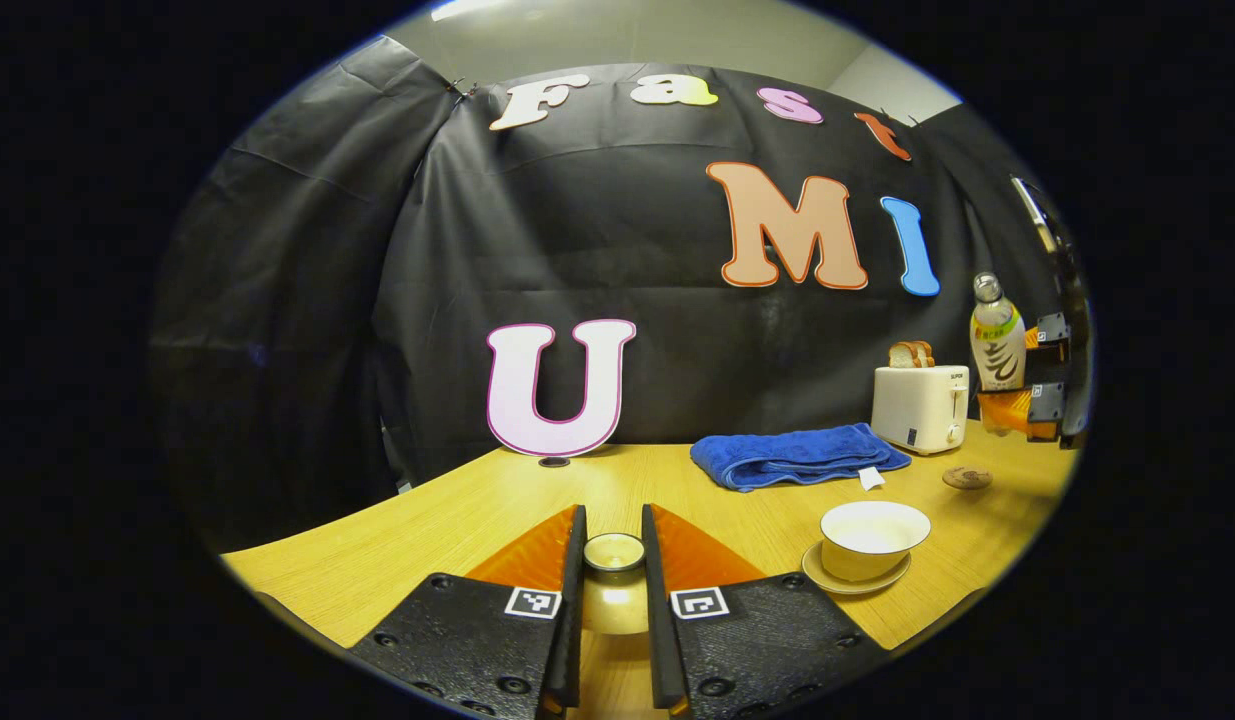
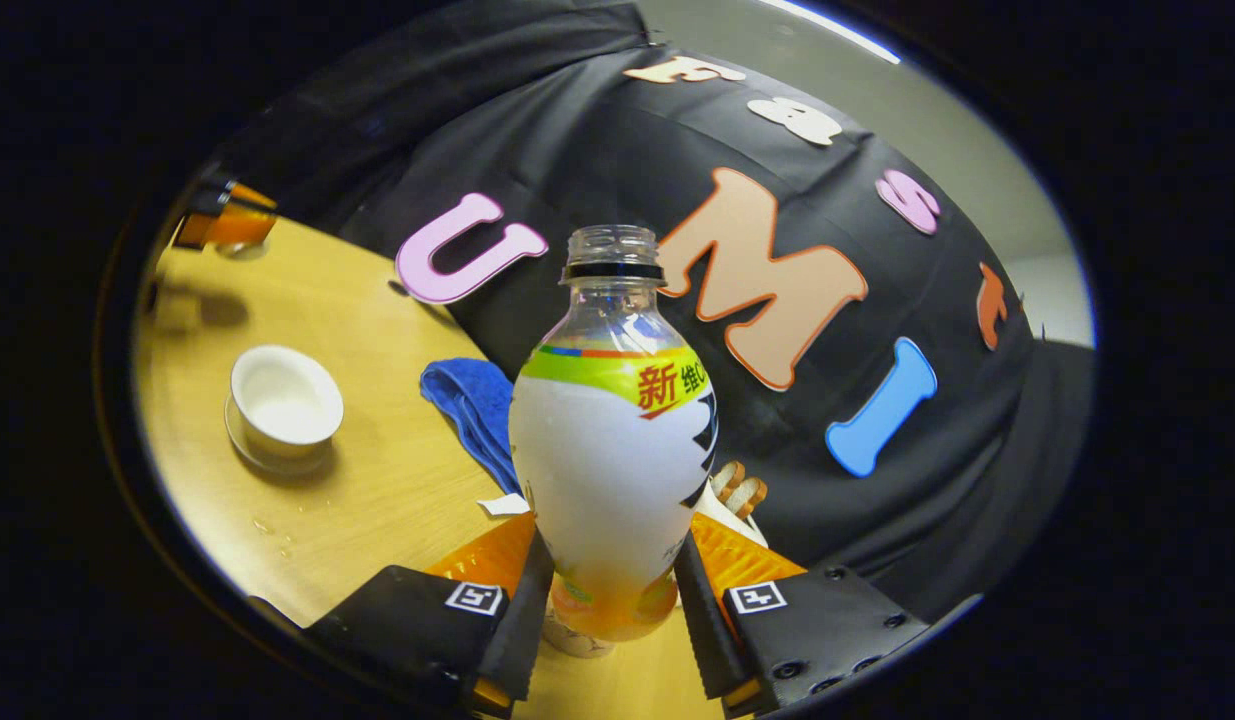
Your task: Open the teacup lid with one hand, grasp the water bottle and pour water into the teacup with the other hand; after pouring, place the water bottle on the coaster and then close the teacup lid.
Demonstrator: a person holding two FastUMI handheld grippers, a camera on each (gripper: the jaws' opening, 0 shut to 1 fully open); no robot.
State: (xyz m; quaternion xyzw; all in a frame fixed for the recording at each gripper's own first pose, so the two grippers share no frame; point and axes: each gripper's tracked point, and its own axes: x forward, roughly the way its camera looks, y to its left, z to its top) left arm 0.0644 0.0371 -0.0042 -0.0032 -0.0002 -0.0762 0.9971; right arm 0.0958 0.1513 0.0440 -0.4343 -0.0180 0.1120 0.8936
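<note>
Coaster [image 2: 575, 636] mostly hidden under bottle [image 2: 613, 470].

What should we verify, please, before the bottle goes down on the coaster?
1. Bottle held: ok. The right tongs clamp the water bottle low on its body.
2. Bottle upright: ok, in the left gripper view it stands vertical above the table.
3. Coaster free: ok. The coaster lies bare on the table, below the bottle.
4. Lid held: ok. The left tongs pinch the lid by its knob.
5. Teacup open: ok. The teacup sits uncovered on its saucer.
6. Water poured: cannot tell. The cup's inside looks pale; drops lie on the table nearby.
</note>
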